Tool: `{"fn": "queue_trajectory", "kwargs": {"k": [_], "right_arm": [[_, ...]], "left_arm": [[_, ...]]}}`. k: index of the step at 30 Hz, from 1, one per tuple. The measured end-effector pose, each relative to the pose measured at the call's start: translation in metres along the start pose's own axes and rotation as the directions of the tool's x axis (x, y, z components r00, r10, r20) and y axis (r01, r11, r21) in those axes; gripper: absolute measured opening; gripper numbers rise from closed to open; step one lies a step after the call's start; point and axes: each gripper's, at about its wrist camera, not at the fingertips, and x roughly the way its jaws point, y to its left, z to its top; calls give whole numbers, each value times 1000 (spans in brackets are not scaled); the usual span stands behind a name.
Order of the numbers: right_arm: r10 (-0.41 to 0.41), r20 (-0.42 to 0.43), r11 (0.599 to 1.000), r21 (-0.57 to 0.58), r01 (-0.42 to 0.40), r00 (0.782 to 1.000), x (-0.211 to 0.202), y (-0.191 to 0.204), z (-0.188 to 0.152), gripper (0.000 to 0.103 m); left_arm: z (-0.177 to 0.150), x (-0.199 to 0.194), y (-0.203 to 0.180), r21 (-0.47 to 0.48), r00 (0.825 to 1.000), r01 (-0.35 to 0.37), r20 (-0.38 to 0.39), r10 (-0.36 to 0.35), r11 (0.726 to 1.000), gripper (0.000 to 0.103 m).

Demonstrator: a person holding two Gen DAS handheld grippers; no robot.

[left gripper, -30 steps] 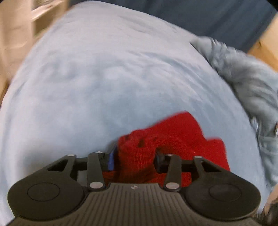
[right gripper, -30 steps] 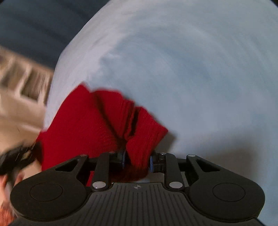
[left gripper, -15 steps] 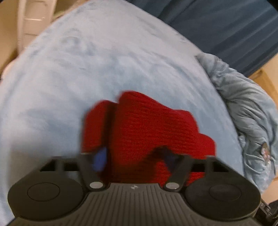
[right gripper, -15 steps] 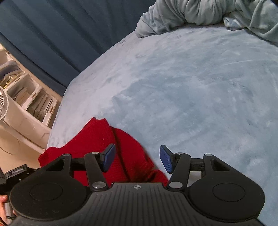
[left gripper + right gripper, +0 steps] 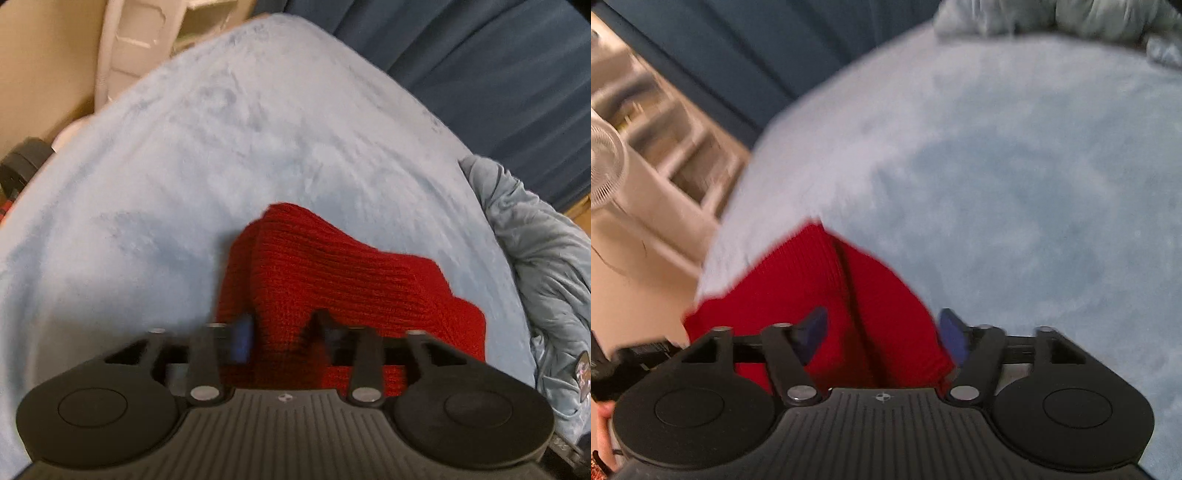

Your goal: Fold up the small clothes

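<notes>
Pinching a bunched fold of one red ribbed-knit garment (image 5: 332, 280), the left gripper (image 5: 282, 332) has its blue-padded fingers pressed into the wool, which lies humped on the plush light-blue blanket (image 5: 207, 155). The right gripper (image 5: 882, 330) is spread wide (both pads clear of fabric) above the same knit (image 5: 820, 280); one crumpled grey-blue cloth (image 5: 543, 273) sits at the blanket's edge.

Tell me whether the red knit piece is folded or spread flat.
Folded, loosely: the red knit piece shows doubled layers and a raised hump on the blue blanket, not lying flat.
</notes>
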Motion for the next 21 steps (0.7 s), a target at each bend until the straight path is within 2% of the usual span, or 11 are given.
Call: {"fn": "queue_trajectory", "kwargs": {"k": [1, 3, 5, 7, 8, 9, 10, 11, 13, 17, 21], "right_arm": [[-5, -16, 1000, -1, 5, 1000, 4, -4, 2, 82], [-13, -51, 1000, 4, 13, 999, 14, -12, 5, 85], [-5, -81, 999, 52, 9, 997, 21, -21, 3, 88], [79, -139, 988, 144, -59, 987, 28, -33, -1, 89], [111, -143, 982, 171, -86, 983, 28, -37, -3, 82], [146, -151, 974, 196, -115, 978, 28, -39, -5, 71], [192, -170, 962, 229, -150, 967, 30, -39, -7, 40], [186, -164, 961, 235, -145, 969, 28, -37, -10, 37], [154, -134, 974, 186, -128, 979, 21, -28, -16, 34], [106, -76, 974, 211, -88, 991, 7, -17, -33, 32], [72, -47, 969, 239, -58, 996, 0, -12, -49, 32]], "left_arm": [[-3, -6, 0, 13, 999, -35, 9, 35, 999, 91], [-20, -25, 1, 42, 997, -65, 42, 63, 997, 94], [-39, -34, 9, 18, 1000, -23, -12, 23, 1000, 97], [-63, -38, 23, -72, 994, 53, -88, -59, 996, 102], [-74, -39, 29, -112, 988, 91, -116, -104, 990, 102], [-83, -39, 32, -137, 980, 125, -137, -144, 983, 99], [-89, -39, 33, -141, 977, 148, -130, -166, 979, 78], [-92, -38, 34, -132, 972, 186, -119, -202, 974, 68], [-87, -34, 35, -146, 972, 185, -119, -202, 972, 63], [-64, -26, 32, -114, 975, 167, -131, -182, 979, 60], [-51, -28, 39, -81, 985, 141, -90, -148, 987, 58]]}}
